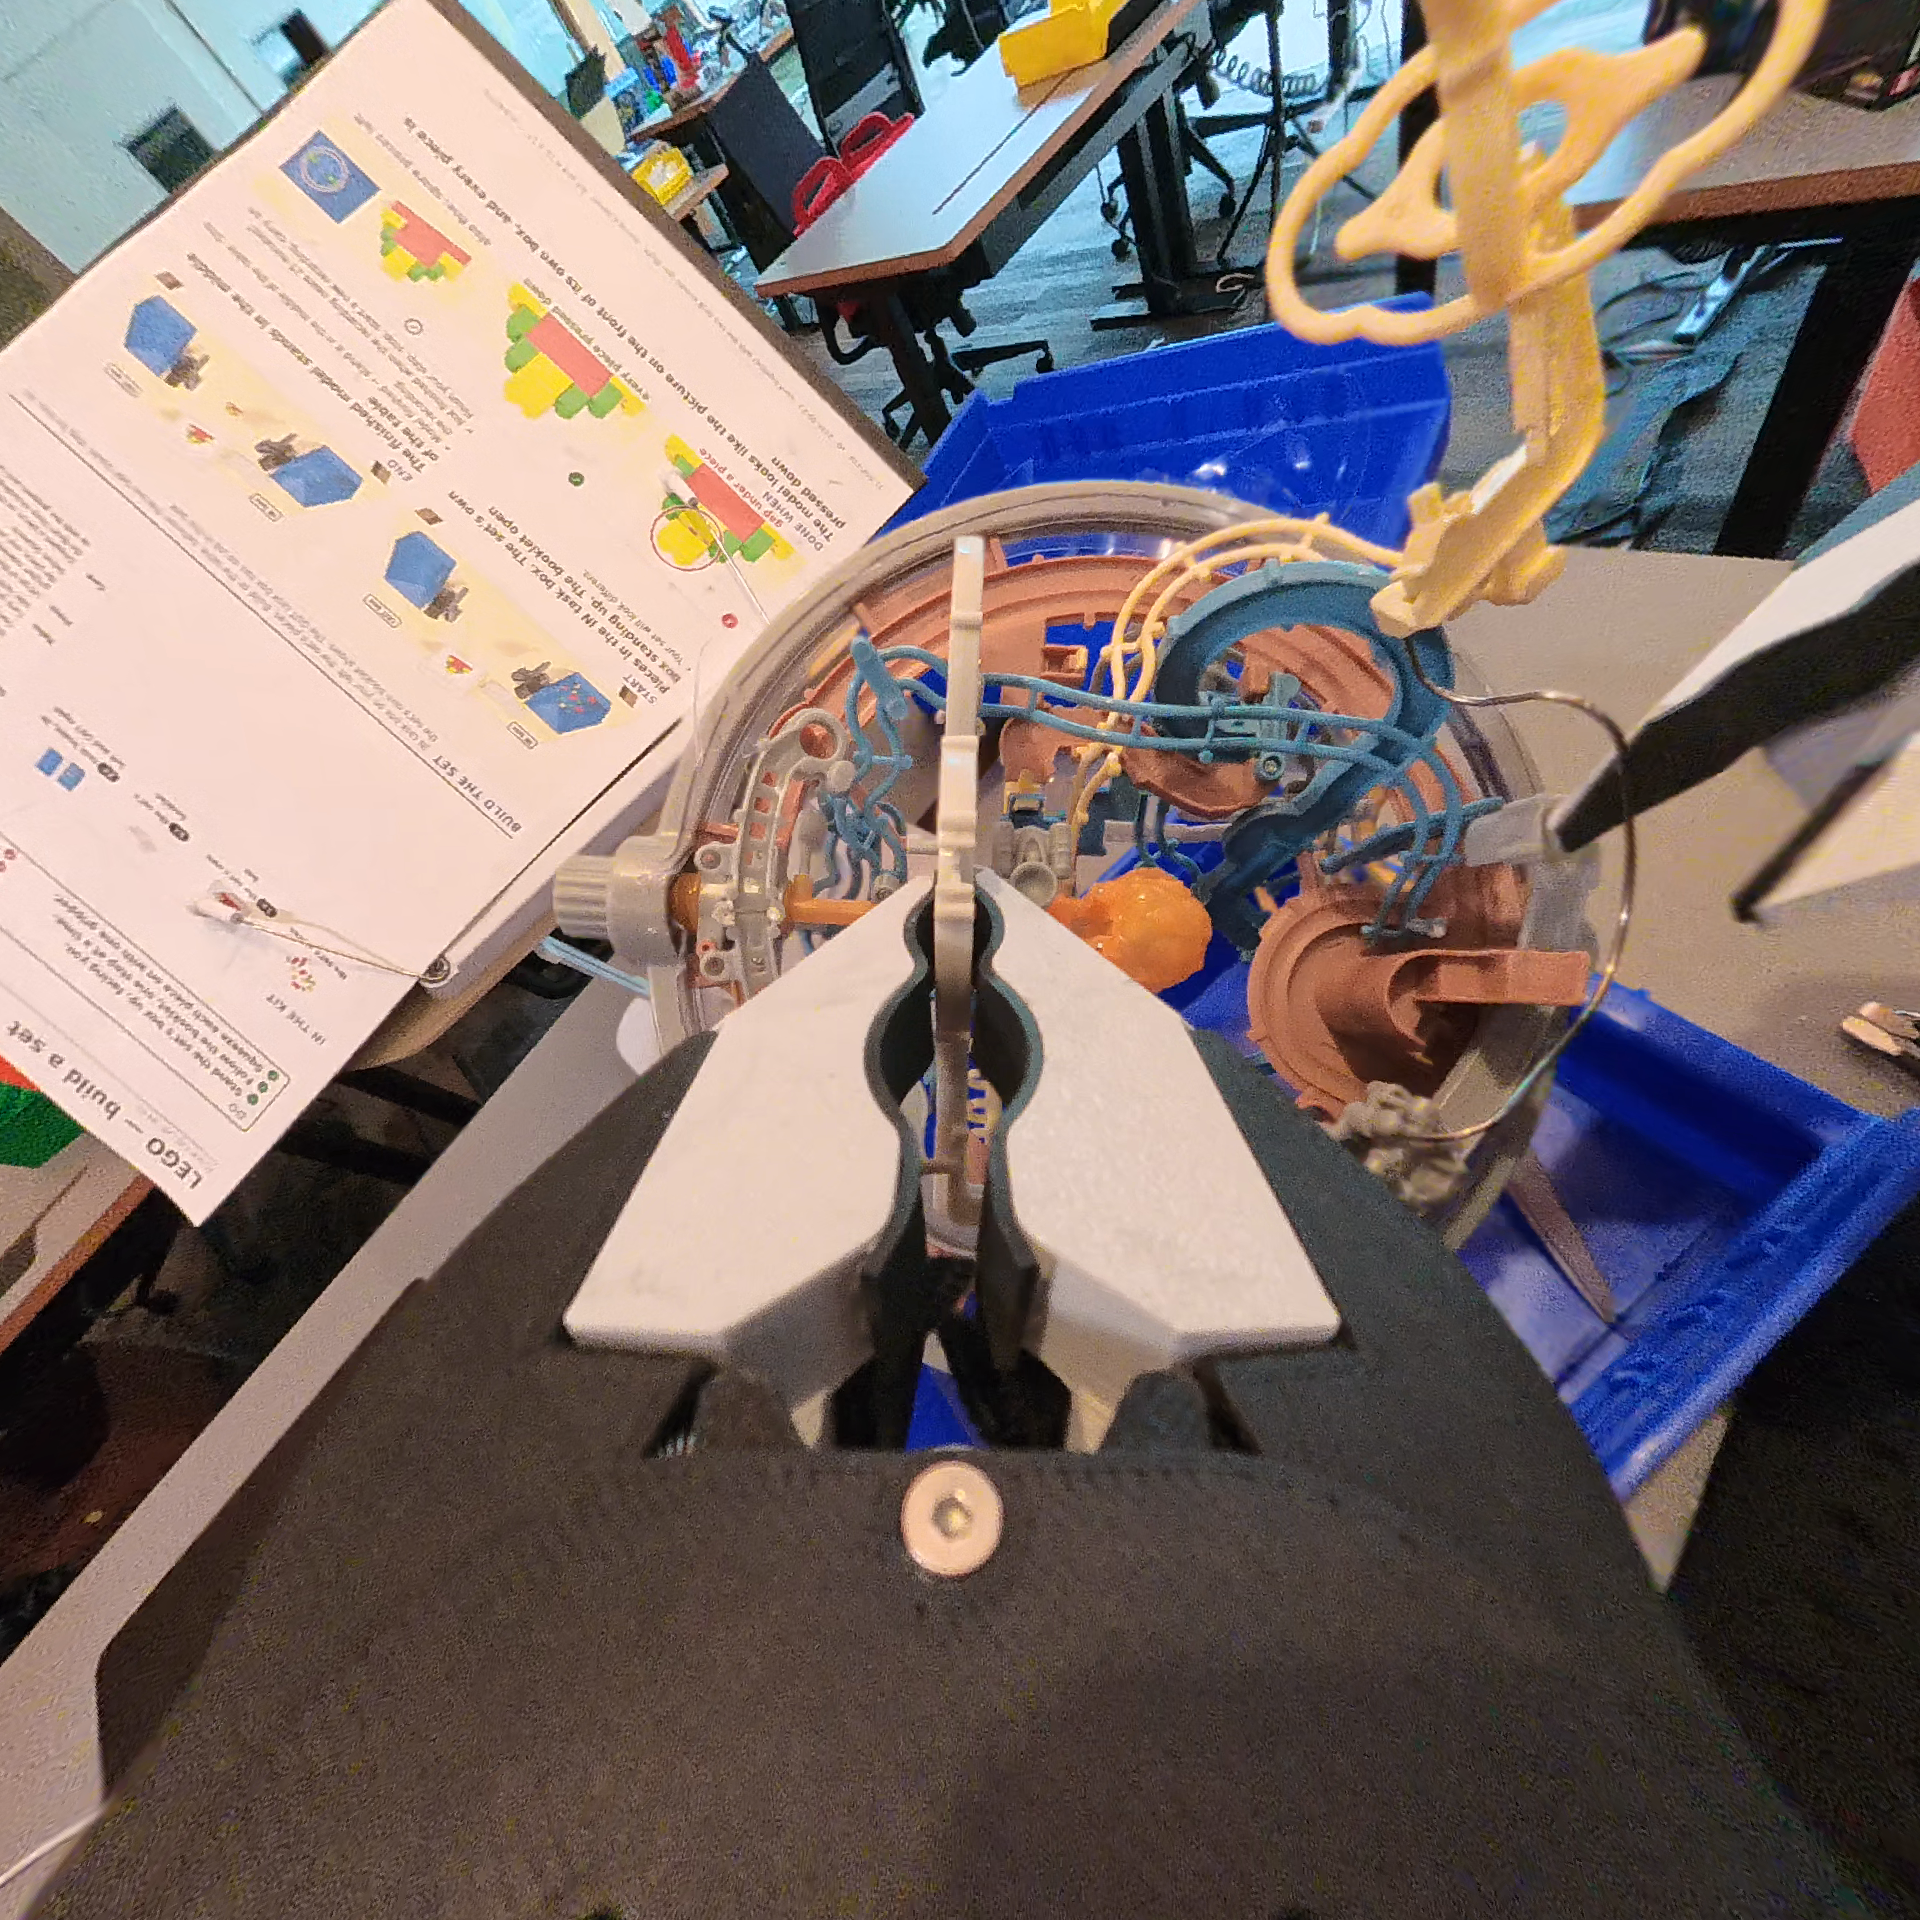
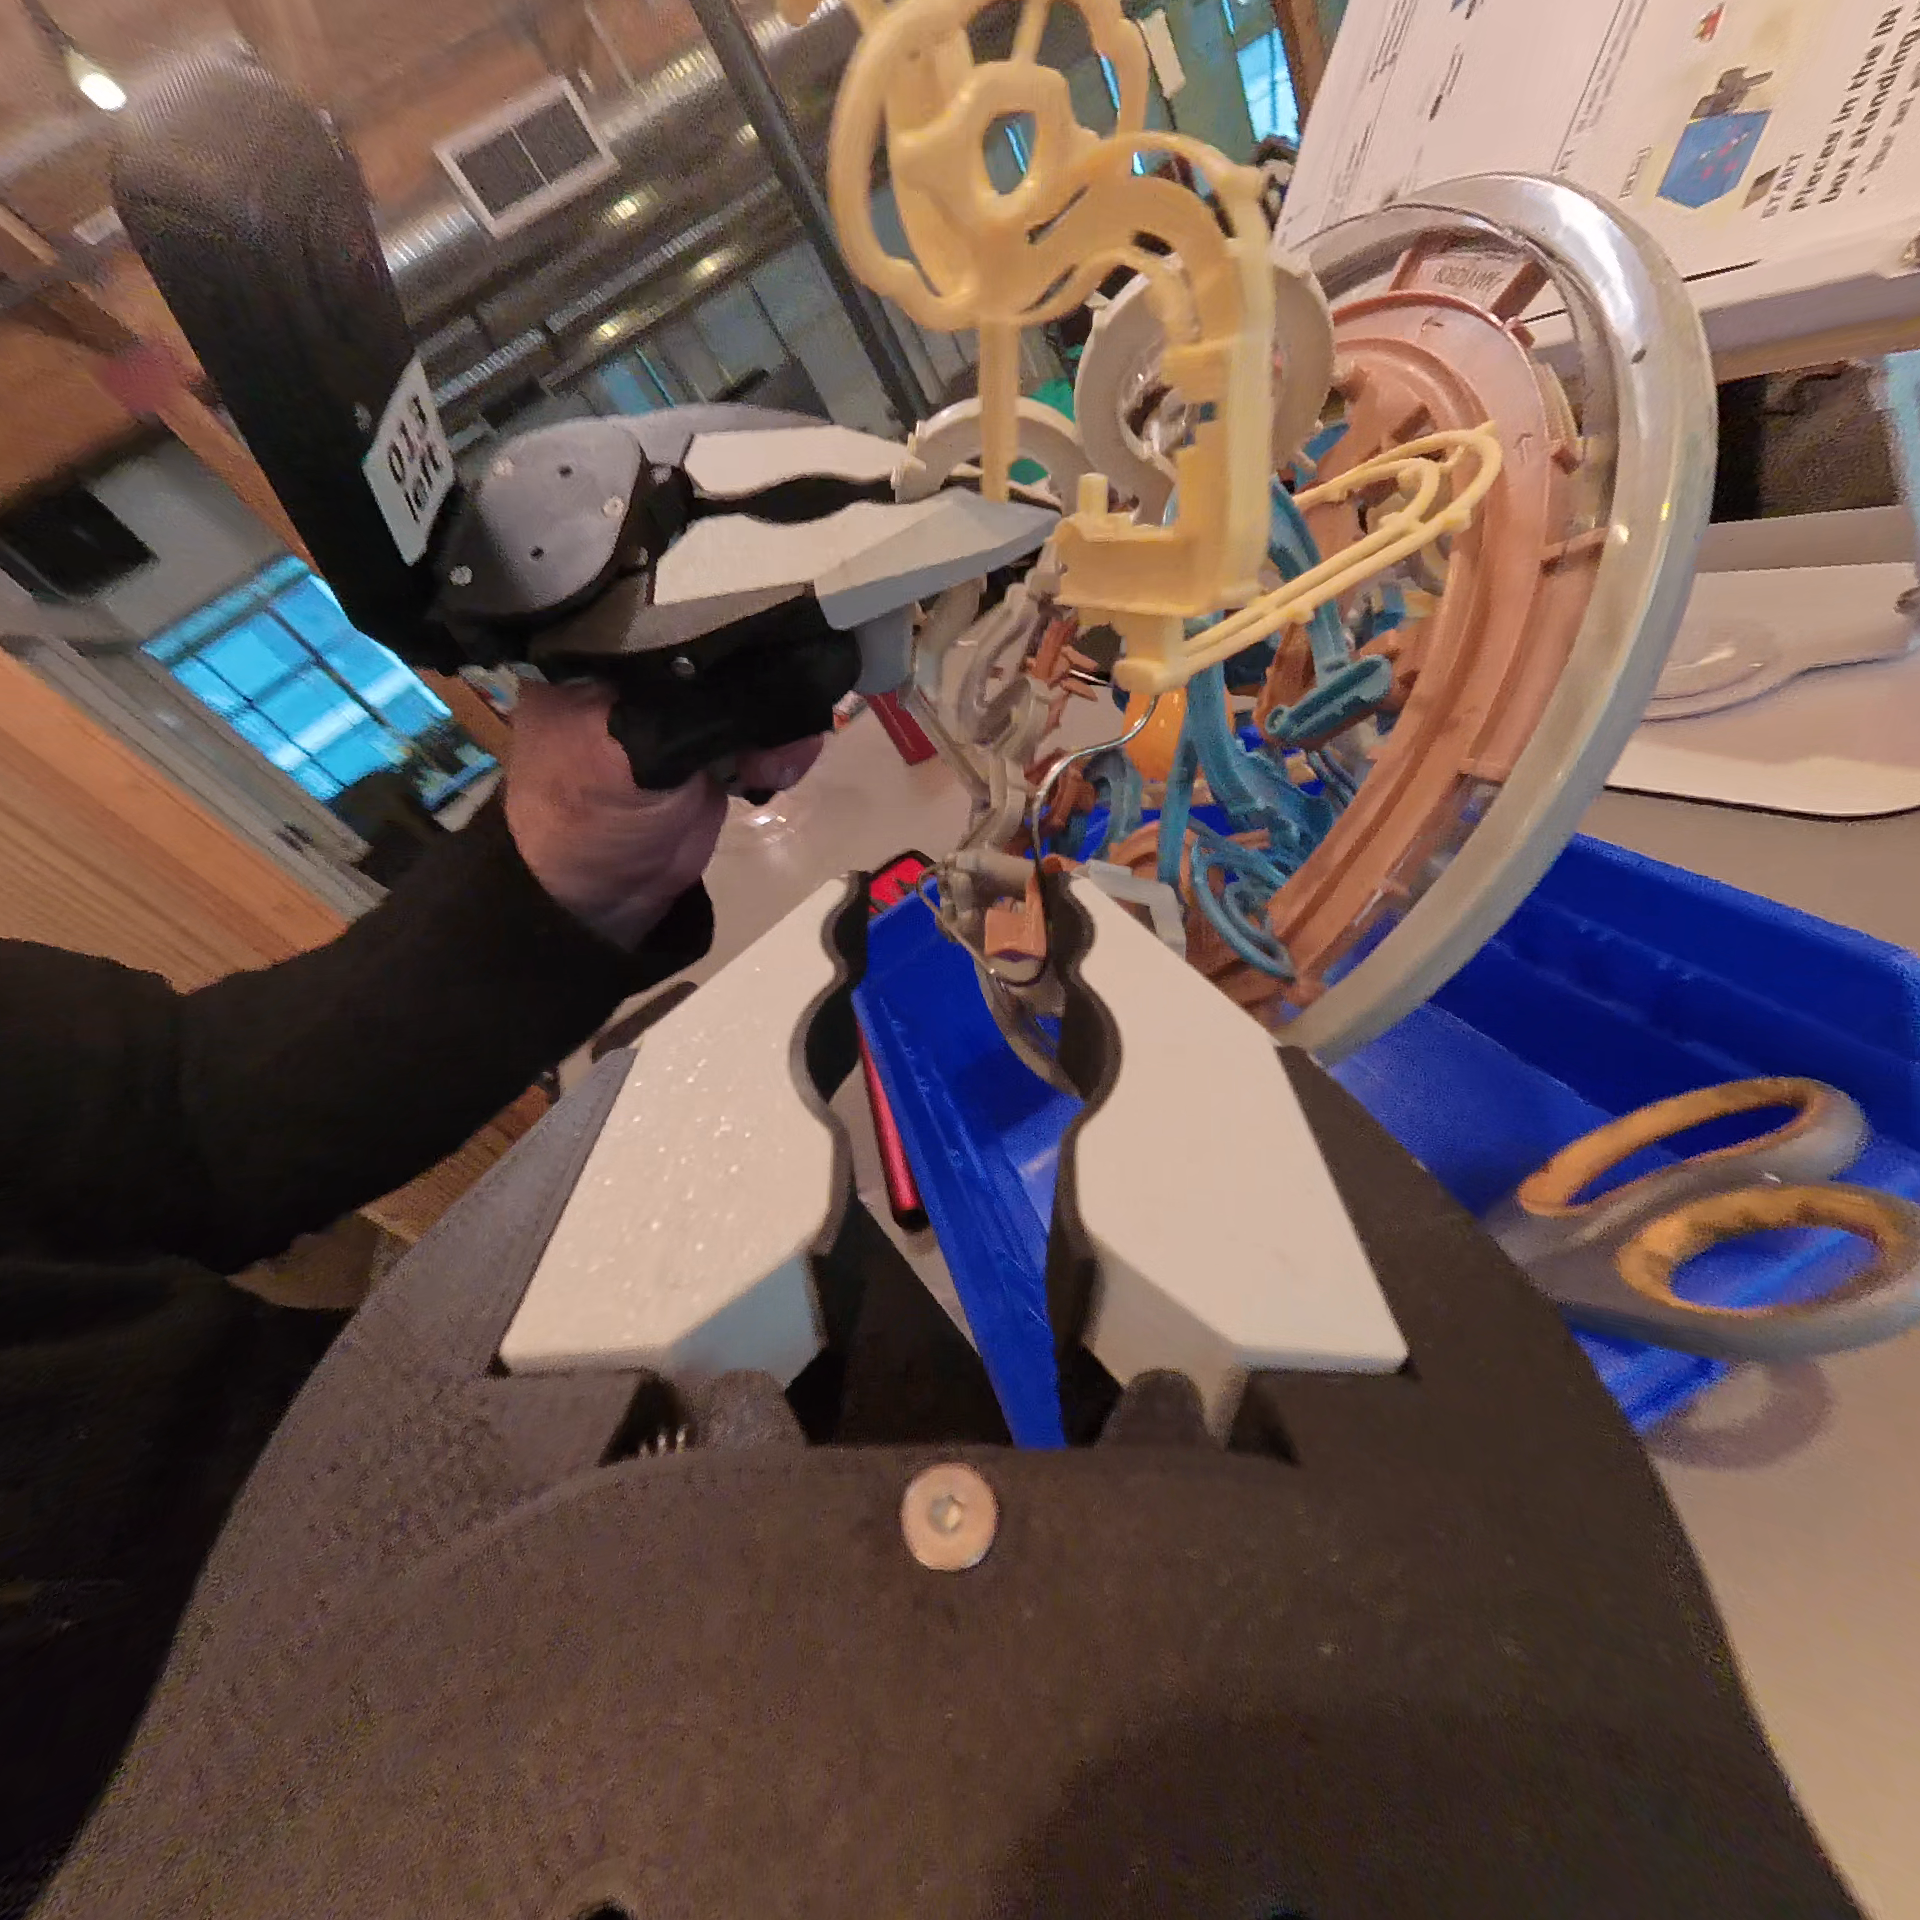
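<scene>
A half-open clear maze ball (image 1: 790, 644) with brown, blue and grey plastic tracks is held over a blue bin (image 1: 1714, 1195). My left gripper (image 1: 956, 894) is shut on a flat grey track strip (image 1: 961, 727) at the maze's middle. A cream track piece (image 1: 1496, 260) sticks up and out from the maze's top right. My right gripper (image 2: 971, 904) is open, its fingertips either side of a small grey-brown end part (image 2: 997, 925) and a thin wire. The maze (image 2: 1621, 582), cream piece (image 2: 1039, 208) and left gripper (image 2: 997, 530) also show in the right wrist view. The right gripper (image 1: 1652, 873) shows at right in the left wrist view.
A printed instruction sheet (image 1: 312, 623) stands on a board left of the maze. Scissors with orange-lined handles (image 2: 1714, 1236) lie across the blue bin's (image 2: 1558, 987) rim. A red stick (image 2: 883, 1122) lies beside the bin. A person's hand (image 2: 603, 800) holds the left gripper. Desks stand behind. The left gripper's tips are roughly 11 cm from the right gripper's.
</scene>
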Demonstrator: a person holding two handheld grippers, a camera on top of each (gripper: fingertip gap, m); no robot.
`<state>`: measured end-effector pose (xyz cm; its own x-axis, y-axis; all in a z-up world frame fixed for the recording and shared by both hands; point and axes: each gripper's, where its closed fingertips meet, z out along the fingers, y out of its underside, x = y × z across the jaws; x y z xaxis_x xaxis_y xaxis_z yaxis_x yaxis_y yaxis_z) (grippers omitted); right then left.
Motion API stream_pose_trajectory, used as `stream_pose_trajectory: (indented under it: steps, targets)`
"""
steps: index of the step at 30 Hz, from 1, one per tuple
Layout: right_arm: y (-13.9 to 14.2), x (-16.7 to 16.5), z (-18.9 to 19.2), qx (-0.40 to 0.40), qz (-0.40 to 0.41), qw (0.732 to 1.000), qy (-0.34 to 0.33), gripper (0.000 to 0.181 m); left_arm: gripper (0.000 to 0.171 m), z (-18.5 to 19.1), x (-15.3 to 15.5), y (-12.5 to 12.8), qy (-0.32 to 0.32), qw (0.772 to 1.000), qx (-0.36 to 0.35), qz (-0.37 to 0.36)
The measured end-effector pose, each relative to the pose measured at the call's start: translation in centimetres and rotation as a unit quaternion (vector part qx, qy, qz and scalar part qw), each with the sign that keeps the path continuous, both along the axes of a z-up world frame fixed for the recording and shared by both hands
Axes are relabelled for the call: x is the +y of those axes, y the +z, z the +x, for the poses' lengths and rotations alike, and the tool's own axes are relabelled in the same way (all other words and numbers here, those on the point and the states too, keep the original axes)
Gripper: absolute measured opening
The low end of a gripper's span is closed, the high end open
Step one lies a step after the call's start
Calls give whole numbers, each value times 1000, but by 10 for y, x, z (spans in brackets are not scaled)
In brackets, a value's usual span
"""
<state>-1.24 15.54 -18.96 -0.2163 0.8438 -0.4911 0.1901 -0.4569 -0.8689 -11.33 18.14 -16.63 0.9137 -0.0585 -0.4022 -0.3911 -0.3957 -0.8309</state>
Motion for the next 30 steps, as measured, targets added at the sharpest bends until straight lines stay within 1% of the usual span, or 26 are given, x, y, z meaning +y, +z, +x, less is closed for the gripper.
stream_pose_trajectory:
  steps: [1,2,3,5,7,8,9,11,12,13,14,16,18,22,25,28,30]
  targets:
    - [-1,1,3,-10,20,1000,-13,40,0,-1,0,1,1,1000,0,4]
    - [-3,7,5,-20,44,998,-37,52,0,-3,0,3,3,1000,0,8]
    - [-2,14,9,-28,67,995,-62,55,0,-6,0,5,6,1000,8,9]
    - [10,31,14,-24,104,988,-111,67,0,-7,-1,8,7,1000,13,12]
    - [25,48,12,-24,147,977,-154,89,0,-6,-1,10,9,999,40,11]
    - [31,56,9,-28,166,971,-170,96,0,-2,0,11,7,999,46,10]
    - [35,59,4,-34,180,967,-176,98,0,2,1,11,3,999,52,9]
    - [43,56,-10,-24,197,967,-162,89,0,9,2,10,0,997,77,1]
    - [41,56,-17,-29,203,966,-156,82,0,14,3,10,-6,997,78,1]
    - [36,55,-21,-39,217,965,-145,54,0,18,3,10,-12,997,77,4]
    - [34,54,-24,-40,230,963,-136,40,0,20,4,10,-13,997,80,4]
    - [43,49,-24,1,229,965,-126,37,0,19,3,10,-12,997,78,4]
    - [47,42,-22,19,240,965,-109,33,0,11,2,9,0,998,65,2]
    - [53,5,-21,66,278,957,-45,25,0,1,4,1,4,1000,-14,7]
    - [50,-23,-22,87,279,956,4,21,0,-9,5,2,9,999,-50,17]
    - [47,-38,-22,91,290,952,27,20,0,-14,9,-5,4,997,-73,10]
    - [47,-47,-22,96,301,948,40,19,1,-15,12,-9,3,994,-106,8]
